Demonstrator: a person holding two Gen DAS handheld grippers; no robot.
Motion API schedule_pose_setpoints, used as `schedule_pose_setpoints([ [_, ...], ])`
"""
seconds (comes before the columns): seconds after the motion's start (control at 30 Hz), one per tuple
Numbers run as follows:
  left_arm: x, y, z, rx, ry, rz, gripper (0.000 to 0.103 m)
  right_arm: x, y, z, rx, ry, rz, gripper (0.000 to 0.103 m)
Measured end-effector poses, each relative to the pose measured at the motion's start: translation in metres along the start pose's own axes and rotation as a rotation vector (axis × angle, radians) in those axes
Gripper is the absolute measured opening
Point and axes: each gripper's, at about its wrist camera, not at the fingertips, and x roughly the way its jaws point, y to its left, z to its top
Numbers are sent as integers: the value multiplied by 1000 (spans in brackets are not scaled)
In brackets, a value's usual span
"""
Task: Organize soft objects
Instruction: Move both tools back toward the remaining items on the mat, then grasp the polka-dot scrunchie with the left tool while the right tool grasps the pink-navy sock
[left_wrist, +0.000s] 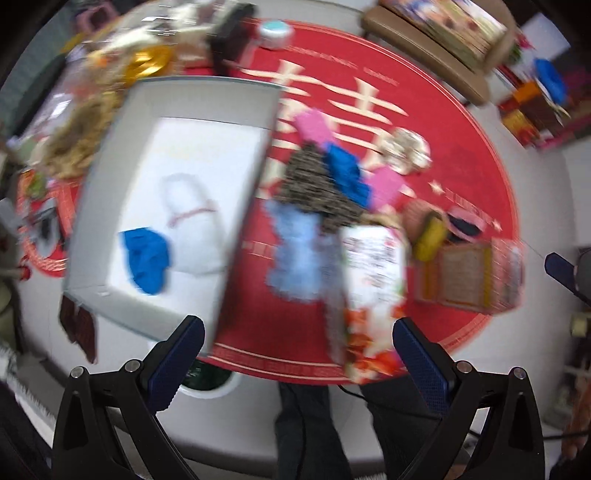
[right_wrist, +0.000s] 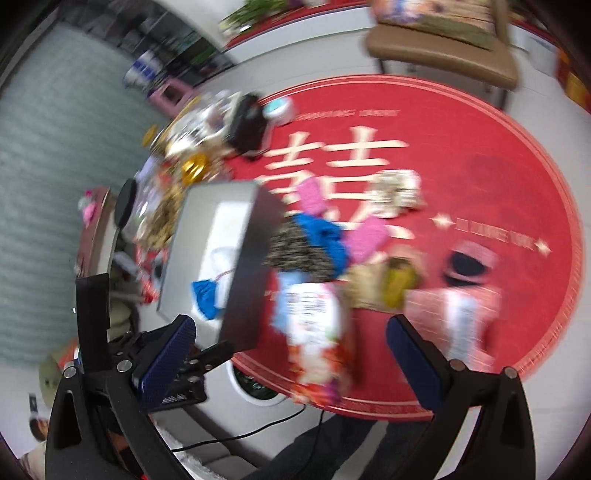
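A big round red mat (left_wrist: 461, 155) with gold letters covers most of the white floor (left_wrist: 554, 184). At the far edge of the mat stands a brown chair (right_wrist: 443, 59) with a bright patterned cushion (left_wrist: 447, 26) on it. Near that same far edge, to the left, sits a small white tub with a teal lid (left_wrist: 275, 31), just beside a black box (right_wrist: 248, 125). Left of the mat is a blurry heap of stuff, with a shiny gold thing (left_wrist: 146, 66) in it. A black cable (right_wrist: 258, 432) lies on the floor by the near edge of the mat.
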Motion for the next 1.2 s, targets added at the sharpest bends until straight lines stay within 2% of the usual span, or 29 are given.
schedule_pose_setpoints([
  [0.1,4,-24,4,55,25,-23,103,-24,-38,-9,89,-31,-37,103],
  [0.27,-7,-57,11,105,-31,-69,103,-45,-95,-19,230,-37,-107,103],
  [0.37,-10,-76,29,128,-49,-61,103,-54,-117,-18,290,-53,-134,103],
  [0.53,-13,-109,79,158,-100,-40,103,-58,-152,-4,364,-72,-163,103],
  [0.6,-5,-125,100,192,-118,-32,103,-51,-167,4,381,-53,-164,103],
  [0.67,17,-143,122,228,-81,-32,103,-32,-184,15,391,-9,-144,103],
  [0.73,41,-155,138,233,-34,-50,103,-12,-194,22,400,24,-124,103],
  [0.8,61,-162,152,227,-14,-34,103,8,-207,29,403,57,-111,103],
  [0.97,99,-173,175,231,13,34,103,60,-239,40,502,159,-21,103],
  [1.07,122,-181,188,242,37,57,103,79,-244,48,496,190,-17,103],
  [1.2,154,-192,201,261,64,93,103,98,-247,60,499,224,39,103],
])
